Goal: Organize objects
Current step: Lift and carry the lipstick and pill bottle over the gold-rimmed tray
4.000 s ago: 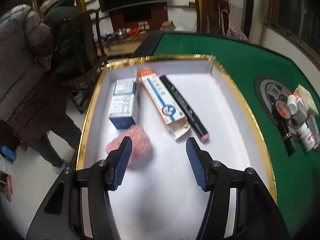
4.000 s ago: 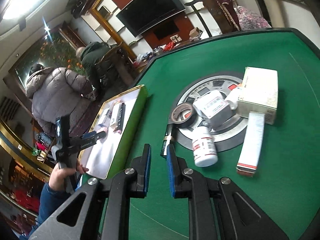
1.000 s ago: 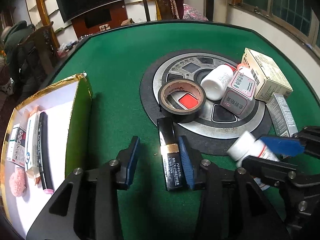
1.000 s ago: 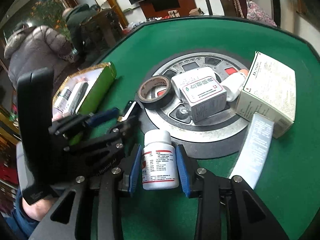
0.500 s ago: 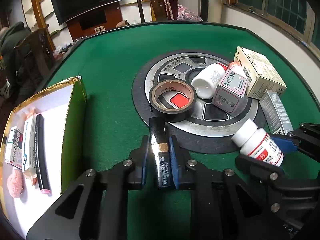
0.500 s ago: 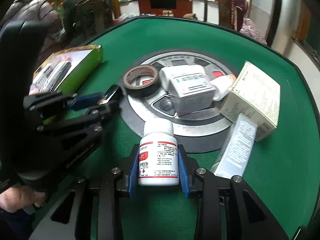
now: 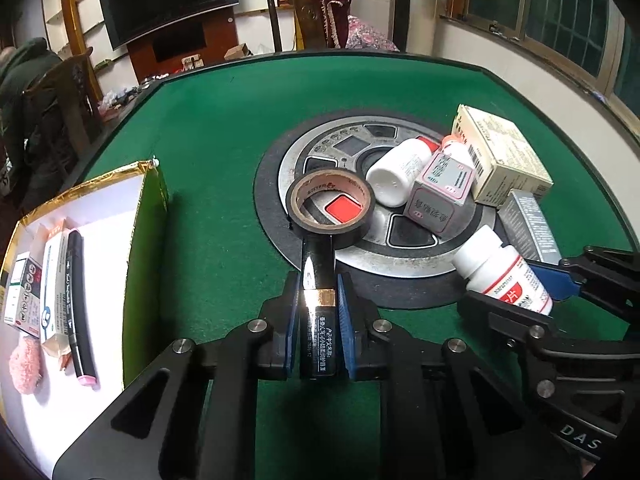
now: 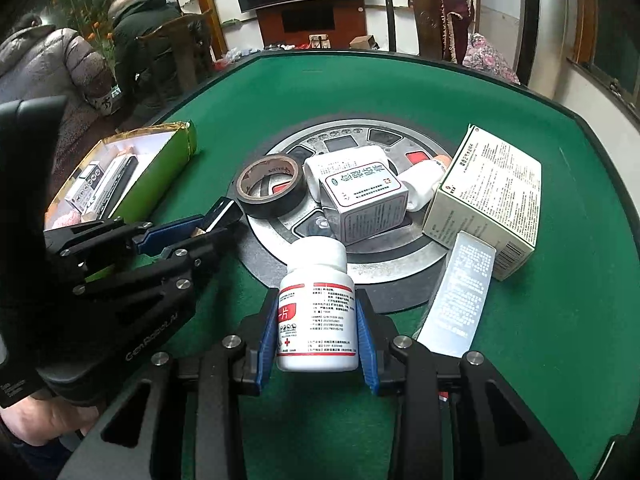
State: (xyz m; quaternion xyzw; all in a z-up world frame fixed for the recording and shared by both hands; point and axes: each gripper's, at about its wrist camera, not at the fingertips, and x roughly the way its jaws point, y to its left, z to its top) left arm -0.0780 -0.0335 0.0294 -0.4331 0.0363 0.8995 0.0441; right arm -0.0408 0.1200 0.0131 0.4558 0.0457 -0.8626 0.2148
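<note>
My left gripper [image 7: 318,292] is shut on a black tube with a gold band [image 7: 318,280], held over the green felt just in front of the black tape roll [image 7: 330,208]. My right gripper [image 8: 318,316] is shut on a white pill bottle with a red label [image 8: 316,304], lifted above the felt; it also shows in the left wrist view [image 7: 502,270]. The gold-rimmed white tray [image 7: 148,216] at the left holds a marker [image 7: 76,308], two boxes and a pink puff [image 7: 26,364].
On the round metal centre plate [image 7: 356,148] lie another white bottle [image 7: 400,170], a pink-white box [image 7: 438,192], a cream box [image 7: 500,160] and a grey box [image 7: 528,224]. People sit on chairs beyond the table's far left edge.
Both grippers have closed, the left on the black tube and the right on the pill bottle, and each has lifted its object slightly. The left gripper earlier came over from the tray.
</note>
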